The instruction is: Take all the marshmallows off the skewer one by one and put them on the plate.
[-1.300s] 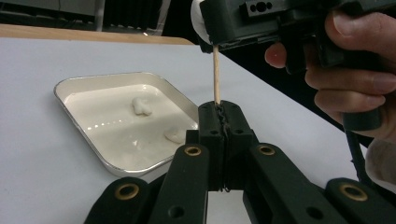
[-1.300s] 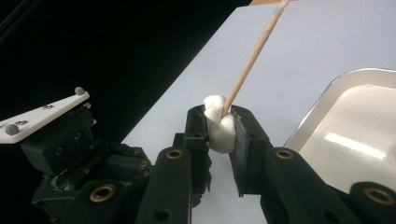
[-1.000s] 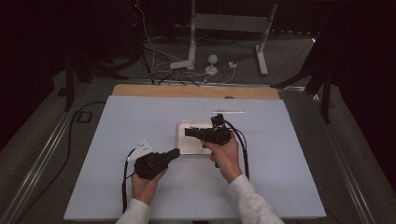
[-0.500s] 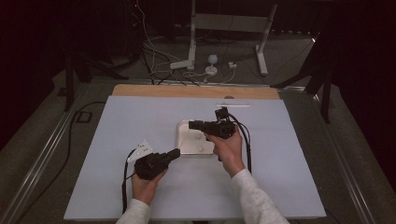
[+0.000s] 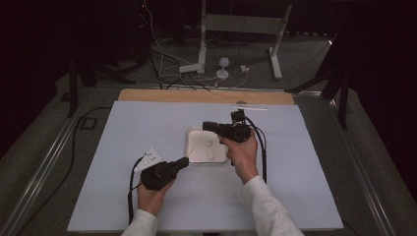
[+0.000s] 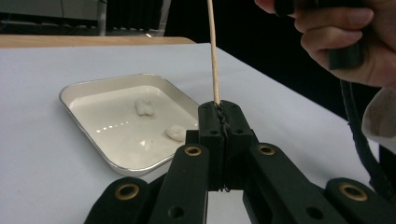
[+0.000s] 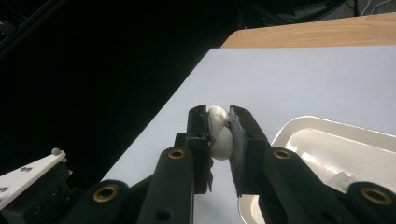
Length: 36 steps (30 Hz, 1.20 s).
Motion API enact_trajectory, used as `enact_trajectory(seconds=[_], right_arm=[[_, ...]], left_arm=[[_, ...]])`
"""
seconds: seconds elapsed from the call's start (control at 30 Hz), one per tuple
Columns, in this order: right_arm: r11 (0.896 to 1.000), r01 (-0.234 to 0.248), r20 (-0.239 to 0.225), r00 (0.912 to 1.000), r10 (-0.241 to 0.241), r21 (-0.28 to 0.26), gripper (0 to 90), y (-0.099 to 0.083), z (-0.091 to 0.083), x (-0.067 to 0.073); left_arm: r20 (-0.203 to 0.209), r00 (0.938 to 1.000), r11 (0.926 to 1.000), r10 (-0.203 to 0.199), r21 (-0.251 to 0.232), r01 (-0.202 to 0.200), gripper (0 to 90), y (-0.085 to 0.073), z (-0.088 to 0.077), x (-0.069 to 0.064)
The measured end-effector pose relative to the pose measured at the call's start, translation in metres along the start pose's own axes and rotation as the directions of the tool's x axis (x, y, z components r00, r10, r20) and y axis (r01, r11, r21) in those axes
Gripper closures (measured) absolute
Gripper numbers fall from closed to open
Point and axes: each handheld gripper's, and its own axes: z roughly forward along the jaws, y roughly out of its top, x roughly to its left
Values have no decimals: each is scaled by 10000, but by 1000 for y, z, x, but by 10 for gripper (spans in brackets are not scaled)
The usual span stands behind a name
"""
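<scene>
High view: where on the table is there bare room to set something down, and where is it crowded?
Free: the blue tabletop right of the right hand-held gripper, the stretch left of the tray toward the table's left edge, and the strip between the tray and the wooden edge. Crowded: the middle, where the tray, left hand-held gripper with its skewer, and both hands sit.

A shiny white metal tray (image 6: 88, 91) sits on a pale blue flat table (image 5: 147, 123); both grippers are black.
</scene>
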Motion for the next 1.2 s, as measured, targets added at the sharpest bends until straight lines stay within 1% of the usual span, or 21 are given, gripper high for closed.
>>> enact_trajectory(seconds=[0.03, 0.07, 0.2, 0.23, 0.27, 0.3, 0.33, 0.37, 0.43, 0.47, 0.5, 0.63, 0.73, 0.8, 0.87, 1.0, 1.07, 1.13, 1.2], right_arm=[[10000, 49, 97, 9999, -49, -59, 795, 0, -1, -1], [10000, 36, 45, 10000, -36, -64, 796, 0, -1, -1], [9999, 8, 143, 9999, -6, -169, 801, 1, -2, -3], [9998, 6, 171, 9999, -2, -221, 804, 1, -3, -3], [9987, 87, 485, 9988, -62, -506, 812, 2, -5, -3], [9963, 72, 844, 9964, 1, -858, 815, 5, -11, -6], [9933, -355, 649, 9970, 428, -1097, 815, 10, -18, -13], [9923, -476, 663, 9963, 555, -1148, 815, 14, -24, -18], [9962, -156, 967, 9950, 240, -859, 813, 18, -32, -20], [9975, 133, 1220, 9925, -48, -693, 812, 17, -33, -19], [9979, 261, 1323, 9910, -181, -586, 810, 16, -34, -18], [9990, 209, 1210, 9925, -159, -403, 805, 12, -29, -22], [9996, 188, 1185, 9928, -161, -222, 801, 8, -23, -25], [9996, 268, 1302, 9912, -258, -55, 797, 6, -20, -26], [9995, 298, 1410, 9895, -309, 101, 794, 3, -17, -28], [9958, 573, 1794, 9813, -694, 719, 788, -6, -9, -31], [9929, 682, 2031, 9753, -869, 972, 782, -10, -4, -33], [9907, 679, 2209, 9709, -929, 1178, 774, -14, 0, -36], [9890, 589, 2296, 9692, -891, 1354, 745, -18, 4, -39]], left_arm=[[-72, 9999, 9999, 112, 56, -112, 900, 0, 0, -1], [-95, 9998, 9999, 150, 86, -149, 900, 0, -1, -1], [-156, 9997, 9997, 199, 175, -196, 900, 0, -2, 0], [-198, 9995, 9993, 249, 281, -243, 900, 0, -3, 0], [-316, 9987, 9982, 411, 452, -397, 900, -2, -3, -1], [-351, 9987, 9980, 356, 534, -337, 900, -5, -5, 1], [-355, 9991, 9986, 233, 476, -216, 900, -6, -7, 3], [-349, 9994, 9994, 44, 337, -32, 900, -6, -9, 5], [-348, 9992, 9997, -200, 95, 203, 900, -5, -10, 9], [-375, 9989, 9996, -269, 43, 270, 900, -5, -10, 9], [-393, 9988, 9996, -292, 52, 294, 900, -5, -9, 9], [-354, 9980, 9986, -521, -36, 520, 900, -6, -8, 10], [-412, 9966, 9975, -707, -32, 706, 899, -7, -7, 12], [-431, 9954, 9963, -858, -78, 856, 899, -7, -7, 14], [-448, 9950, 9960, -893, -119, 889, 898, -7, -7, 15], [-432, 9944, 9952, -969, -200, 961, 897, -7, -8, 15], [-498, 9941, 9953, -961, -175, 953, 896, -7, -7, 16], [-505, 9938, 9951, -990, -141, 984, 897, -7, -6, 16], [-491, 9936, 9948, -1019, -127, 1014, 896, -7, -5, 17]])
